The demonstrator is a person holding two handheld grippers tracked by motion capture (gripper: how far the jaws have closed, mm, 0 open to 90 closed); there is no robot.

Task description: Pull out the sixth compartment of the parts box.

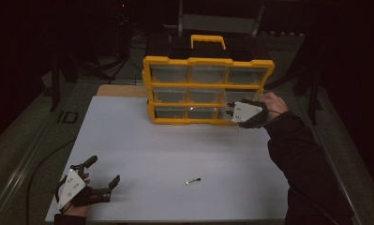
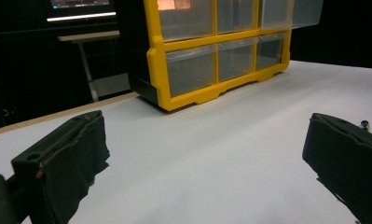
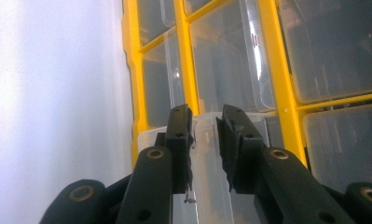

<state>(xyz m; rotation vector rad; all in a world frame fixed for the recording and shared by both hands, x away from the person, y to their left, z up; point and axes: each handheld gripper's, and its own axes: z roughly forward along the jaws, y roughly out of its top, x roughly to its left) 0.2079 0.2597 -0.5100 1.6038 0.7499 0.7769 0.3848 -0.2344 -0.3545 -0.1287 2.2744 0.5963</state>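
Observation:
A yellow organizer [image 1: 208, 60] with clear drawers stands at the far side of the white board [image 1: 175, 145]. One clear drawer [image 1: 231, 97] in its right column is pulled partly out. My right gripper [image 1: 230, 112] is at that drawer's front. In the right gripper view my right gripper [image 3: 204, 123] has its jaws close together on the drawer's clear front lip [image 3: 207, 186]. My left gripper [image 1: 105, 169] rests at the near left of the board, jaws wide apart. In the left gripper view nothing lies between the jaws of my left gripper [image 2: 207, 140].
A small dark pen-like piece [image 1: 192, 181] lies on the board near its front edge, right of the left gripper; its tip [image 2: 364, 124] peeks over the far jaw. A black carry case with a yellow handle [image 1: 207, 39] sits behind the organizer. Dark floor surrounds the board.

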